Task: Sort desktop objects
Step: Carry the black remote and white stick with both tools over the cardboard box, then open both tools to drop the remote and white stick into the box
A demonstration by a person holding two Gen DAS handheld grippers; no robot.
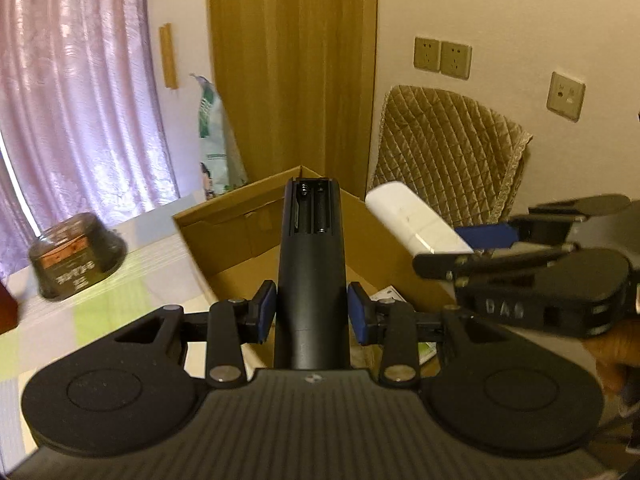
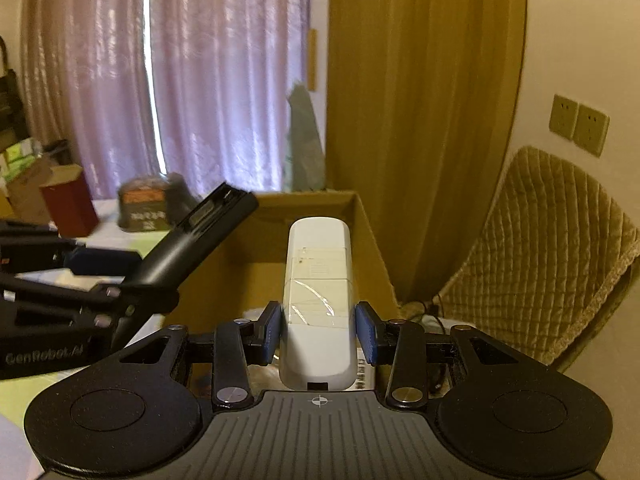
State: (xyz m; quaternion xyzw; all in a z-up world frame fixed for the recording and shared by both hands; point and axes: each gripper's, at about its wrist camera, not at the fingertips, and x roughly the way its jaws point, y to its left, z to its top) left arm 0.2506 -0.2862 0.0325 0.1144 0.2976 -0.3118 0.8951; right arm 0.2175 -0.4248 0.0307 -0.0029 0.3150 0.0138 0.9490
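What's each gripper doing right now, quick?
Left gripper: closed on the black remote.
Right gripper: closed on the white remote.

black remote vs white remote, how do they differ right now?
The black remote is in the left gripper, the white remote in the right gripper. The black remote's battery bay is open and empty; the white remote's back is closed and taped over. Both are clamped, pointing over the cardboard box.
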